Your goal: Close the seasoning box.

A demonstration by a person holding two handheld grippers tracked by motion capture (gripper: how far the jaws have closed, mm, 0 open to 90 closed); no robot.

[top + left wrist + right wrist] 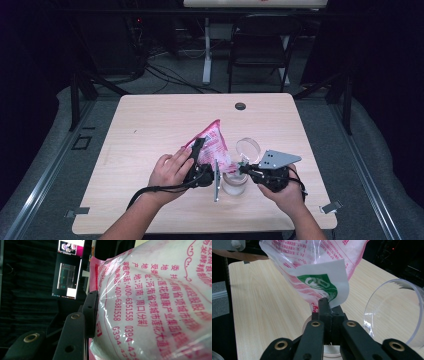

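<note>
Pink-and-white plastic bag [212, 145] of white powder, tilted above a clear jar [235, 184] near the table's [150, 125] front edge, mouth end down toward the jar. Held at two places: fat middle gripped between the left gripper's [202, 162] jaws, set part-way apart on the bulging plastic; lower corner, with its green-and-white label [322, 285], pinched by the right gripper [327, 307], jaws clenched tight on the film. Left of the jar, a hand [170, 172] around the left gripper, cable trailing back toward the table edge. Right of the jar, the other hand [287, 192] under the grey plate [277, 159]. Just behind the jar, a clear round lid [248, 148], standing on edge on the wood. Far beyond the jar, a dark chair [262, 45] and cables on the floor. Red print across the bag, seen close in the left gripper view [155, 302].
</note>
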